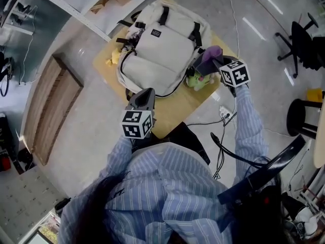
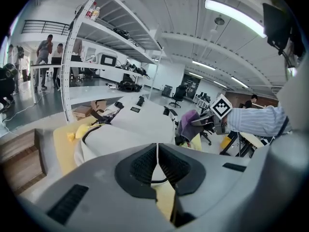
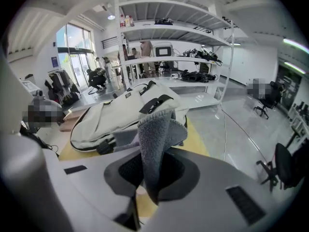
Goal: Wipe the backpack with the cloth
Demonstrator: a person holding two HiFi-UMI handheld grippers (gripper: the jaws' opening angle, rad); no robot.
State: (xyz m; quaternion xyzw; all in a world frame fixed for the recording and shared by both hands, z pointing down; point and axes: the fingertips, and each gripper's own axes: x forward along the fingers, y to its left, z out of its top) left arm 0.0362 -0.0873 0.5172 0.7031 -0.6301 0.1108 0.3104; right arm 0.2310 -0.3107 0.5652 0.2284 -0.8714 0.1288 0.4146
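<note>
A cream backpack with black straps lies flat on a small yellow table. My right gripper hovers at the backpack's right side, shut on a grey-purple cloth. In the right gripper view the cloth stands up from between the jaws of the right gripper, with the backpack just beyond. My left gripper is at the backpack's near edge. Seen in its own view, the left gripper has its pads pressed together on nothing, and the backpack lies ahead.
A green-yellow soft item lies by the backpack's right side and yellow pieces at its left. A wooden board lies on the floor at left, past it a white shelf rack. Cables, a black stool and an office chair are at right.
</note>
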